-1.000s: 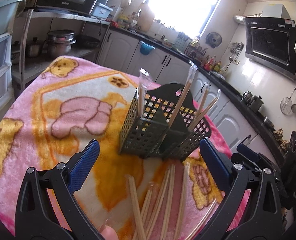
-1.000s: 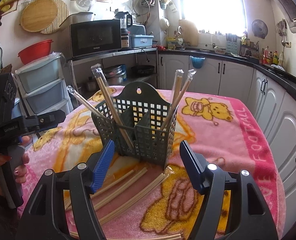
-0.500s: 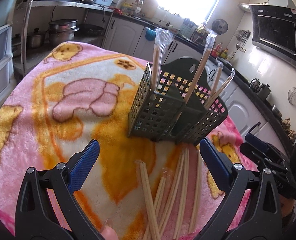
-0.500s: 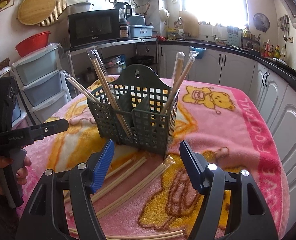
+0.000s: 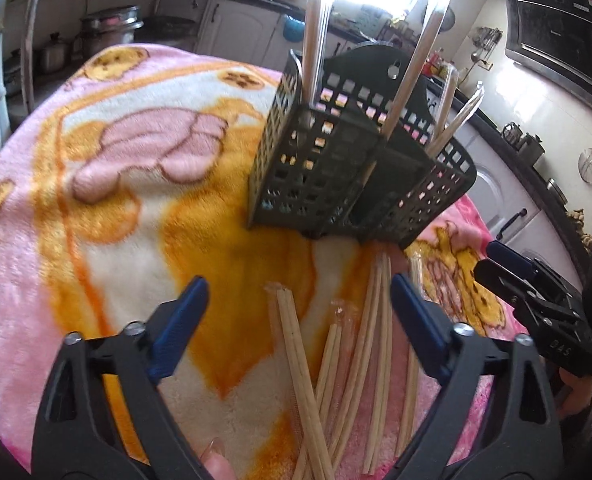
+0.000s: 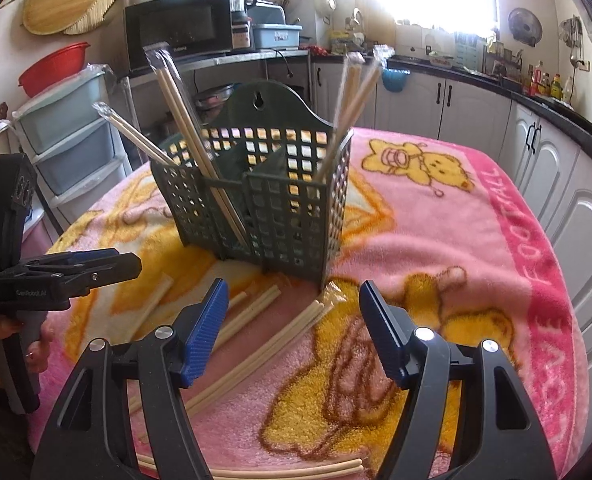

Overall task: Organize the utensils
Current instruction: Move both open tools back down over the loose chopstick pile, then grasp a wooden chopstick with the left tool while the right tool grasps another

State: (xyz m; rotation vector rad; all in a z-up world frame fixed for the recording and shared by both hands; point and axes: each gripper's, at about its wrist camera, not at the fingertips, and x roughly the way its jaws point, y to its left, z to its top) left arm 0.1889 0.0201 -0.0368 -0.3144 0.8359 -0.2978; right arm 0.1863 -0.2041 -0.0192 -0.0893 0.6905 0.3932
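A dark green lattice utensil holder [image 5: 348, 172] [image 6: 264, 204] stands on the pink and orange blanket [image 5: 108, 184] [image 6: 448, 248]. Several wrapped chopstick pairs stand in its compartments [image 5: 316, 28] [image 6: 192, 120]. More wrapped chopstick pairs lie loose on the blanket in front of it [image 5: 360, 356] [image 6: 256, 352]. My left gripper [image 5: 300, 320] is open and empty, low over the loose chopsticks. My right gripper [image 6: 292, 320] is open and empty, just above a loose pair near the holder's front corner. Each gripper shows in the other's view [image 5: 536, 300] [image 6: 64, 276].
The blanket covers a round table; its edge drops off at the right [image 6: 576, 320]. White kitchen cabinets [image 6: 476, 108], plastic drawers [image 6: 68, 140] and a shelf with a microwave [image 6: 180, 28] surround the table.
Both grippers have moved forward and down toward the loose chopsticks and the holder, which looms larger. Both stay open and empty.
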